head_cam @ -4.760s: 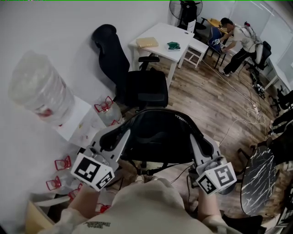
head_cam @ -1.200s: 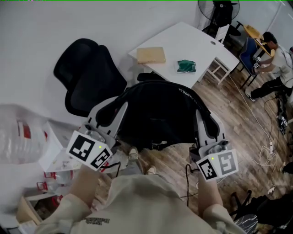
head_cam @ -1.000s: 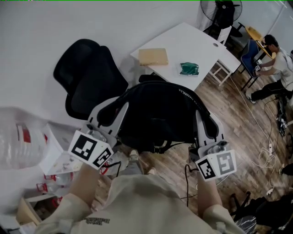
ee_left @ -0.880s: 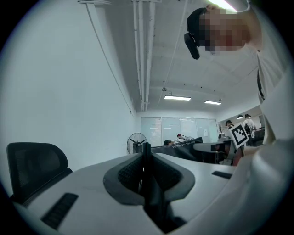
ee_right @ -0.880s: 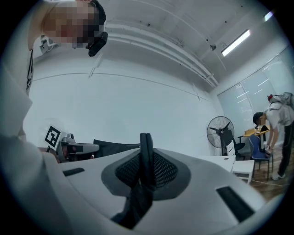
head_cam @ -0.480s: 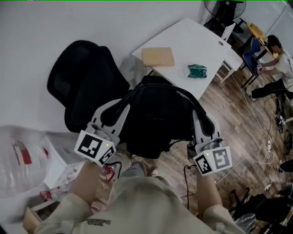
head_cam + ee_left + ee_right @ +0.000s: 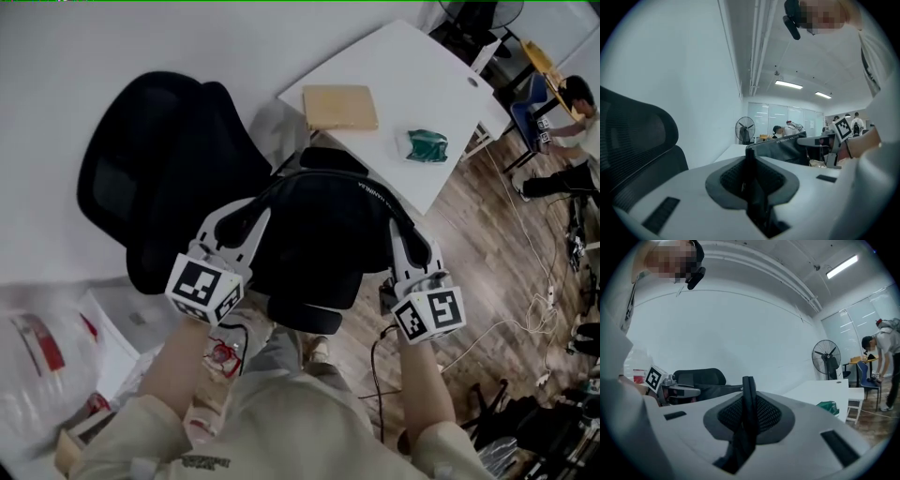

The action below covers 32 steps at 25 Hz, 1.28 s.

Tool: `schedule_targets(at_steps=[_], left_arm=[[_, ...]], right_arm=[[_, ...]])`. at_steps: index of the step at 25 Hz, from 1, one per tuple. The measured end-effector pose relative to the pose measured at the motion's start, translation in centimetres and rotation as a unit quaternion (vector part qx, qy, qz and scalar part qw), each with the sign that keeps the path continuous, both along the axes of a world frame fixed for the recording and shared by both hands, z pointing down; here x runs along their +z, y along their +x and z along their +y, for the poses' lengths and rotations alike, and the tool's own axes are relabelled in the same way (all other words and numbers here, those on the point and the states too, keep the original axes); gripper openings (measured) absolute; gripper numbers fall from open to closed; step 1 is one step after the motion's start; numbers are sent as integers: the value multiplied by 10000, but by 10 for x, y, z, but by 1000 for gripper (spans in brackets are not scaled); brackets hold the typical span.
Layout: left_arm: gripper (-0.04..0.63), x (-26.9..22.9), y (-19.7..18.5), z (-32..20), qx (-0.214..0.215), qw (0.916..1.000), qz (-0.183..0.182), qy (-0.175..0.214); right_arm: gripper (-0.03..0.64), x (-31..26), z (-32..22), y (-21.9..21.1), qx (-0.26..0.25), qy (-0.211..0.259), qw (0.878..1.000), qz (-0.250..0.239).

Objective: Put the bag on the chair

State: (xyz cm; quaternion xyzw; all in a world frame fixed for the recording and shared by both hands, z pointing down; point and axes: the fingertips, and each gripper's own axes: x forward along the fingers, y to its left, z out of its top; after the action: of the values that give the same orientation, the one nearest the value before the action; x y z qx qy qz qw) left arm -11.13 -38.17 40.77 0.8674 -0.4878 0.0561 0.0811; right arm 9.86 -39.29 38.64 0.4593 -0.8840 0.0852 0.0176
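A black bag (image 7: 328, 244) hangs between my two grippers, over the seat of a black office chair (image 7: 150, 169) that stands by the wall. At the bag's left side, my left gripper (image 7: 251, 214) is shut on a black strap (image 7: 751, 187). On the bag's right side, my right gripper (image 7: 398, 232) is shut on another black strap (image 7: 748, 408). In the left gripper view the bag's top (image 7: 785, 144) and the chair's backrest (image 7: 633, 150) show past the jaws. Whether the bag's bottom touches the seat is hidden.
A white table (image 7: 403, 56) stands just behind the chair, with a tan box (image 7: 339, 106) and a green packet (image 7: 427, 147) on it. A clear plastic bottle (image 7: 37, 366) and clutter lie at the lower left. A seated person (image 7: 572, 112) is far right; cables (image 7: 525, 309) cross the wood floor.
Both grippers have carried the bag forward and down, toward the black chair. It now hangs in front of the chair's backrest and over its seat. Both stay shut on the straps.
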Motion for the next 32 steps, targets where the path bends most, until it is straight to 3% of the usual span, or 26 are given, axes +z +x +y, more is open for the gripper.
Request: schedule_targets(at_steps=[9, 22, 32], left_arm=[[69, 72, -29, -40, -107, 9986, -247, -450], [71, 186, -49, -81, -114, 9926, -665, -1011], [75, 280, -57, -100, -191, 9820, -746, -1724]], right_arm=[[61, 80, -41, -28, -204, -413, 9986, 257], [64, 193, -79, -41, -89, -1152, 9925, 391], [66, 281, -95, -46, -112, -1662, 9836, 700]])
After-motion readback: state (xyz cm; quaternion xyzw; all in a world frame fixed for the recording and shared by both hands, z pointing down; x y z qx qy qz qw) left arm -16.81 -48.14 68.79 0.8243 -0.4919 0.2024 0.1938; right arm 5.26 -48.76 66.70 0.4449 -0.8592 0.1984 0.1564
